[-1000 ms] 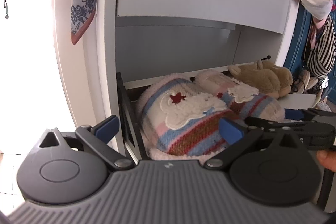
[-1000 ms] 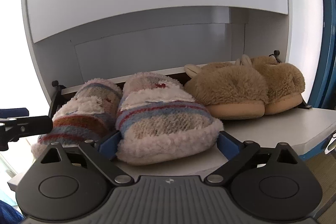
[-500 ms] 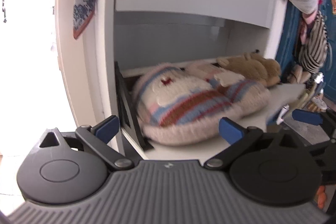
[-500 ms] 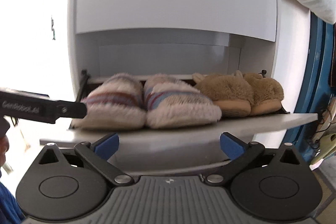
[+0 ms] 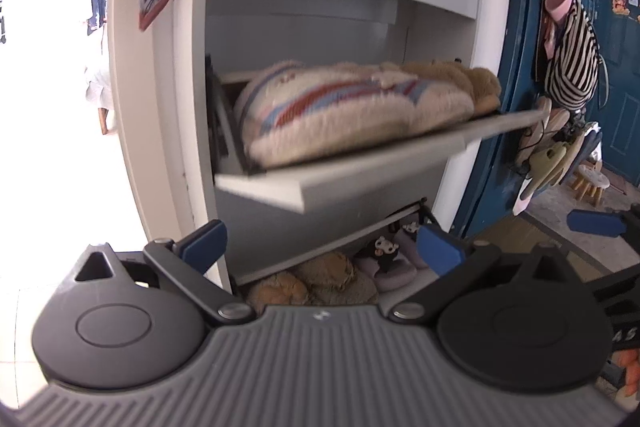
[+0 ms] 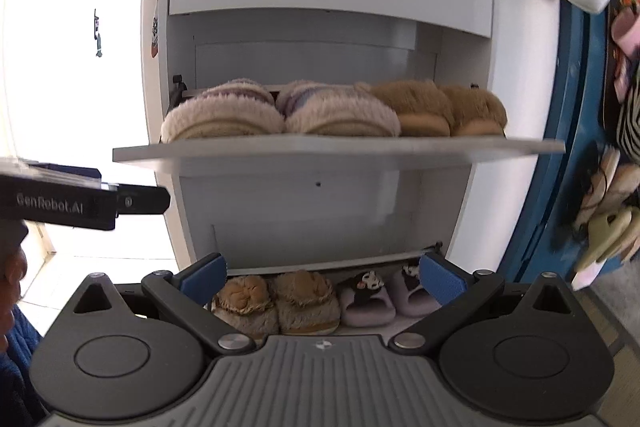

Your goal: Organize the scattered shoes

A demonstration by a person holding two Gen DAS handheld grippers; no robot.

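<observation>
Striped fleecy slippers (image 6: pixel 280 111) are lined along the white fold-down shelf's (image 6: pixel 336 147) front edge, above both spread, empty grippers (image 6: pixel 320 277) (image 5: pixel 320 247).

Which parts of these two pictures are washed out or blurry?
Left wrist view: the left side is blown out white, and the striped slippers on the shelf are motion-smeared. Right wrist view: the doorway at left is overexposed; the hanging shoes at right are blurred.

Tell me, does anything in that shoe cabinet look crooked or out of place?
Nothing stands out. The striped slippers and tan slippers sit paired, side by side, on the open upper shelf; two more pairs line the lower one.
</observation>
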